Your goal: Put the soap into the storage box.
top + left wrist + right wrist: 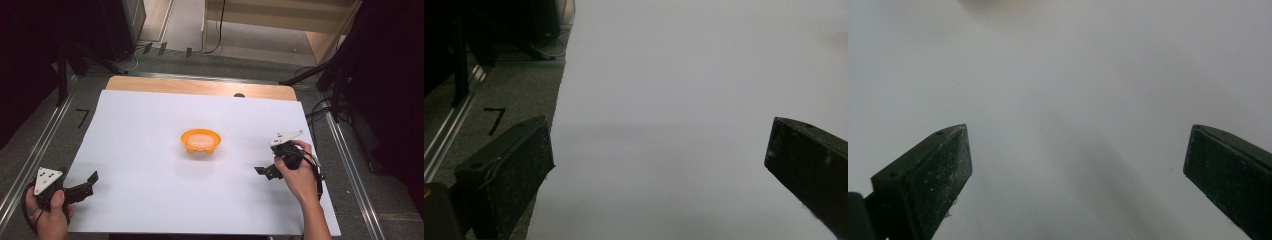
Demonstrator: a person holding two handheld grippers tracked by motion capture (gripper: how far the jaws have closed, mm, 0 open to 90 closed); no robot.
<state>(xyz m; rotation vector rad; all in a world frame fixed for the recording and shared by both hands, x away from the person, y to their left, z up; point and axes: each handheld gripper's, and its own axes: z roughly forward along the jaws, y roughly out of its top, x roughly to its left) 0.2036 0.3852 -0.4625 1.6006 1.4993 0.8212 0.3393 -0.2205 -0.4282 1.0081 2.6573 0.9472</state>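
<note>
Orange bowl (201, 141) sitting upright near the middle of the white sheet (150, 130), pale inside, rim up. Nothing touching it. White sheet spread over most of the bench (200, 86), a strip of bare wood showing along the far edge.

Over on the left: left gripper (89, 182) low at the near left corner of the sheet, held in the left hand (49, 210), grey three-cornered plate on top, pointed in toward the sheet. Well apart from the bowl. From the left gripper view (659, 155), fingers (509, 170) spread wide, nothing between them but blank white sheet, the sheet's edge and grey floor (499, 100) running up the left side with a black mark on it.

Now the right: right gripper (265, 171) in the right hand (295, 172) at the near right of the sheet, tips aimed left, toward the bowl's side of the bench but clearly short of it. Bowl lying farther up and to the left of those tips. From the right gripper view (1078, 155), fingers (928, 170) standing wide apart, empty, plain sheet below, a faint warm smudge at the top edge, too blurred to name.

Both pairs of fingers open, both empty, bowl alone between the two hands.
</note>
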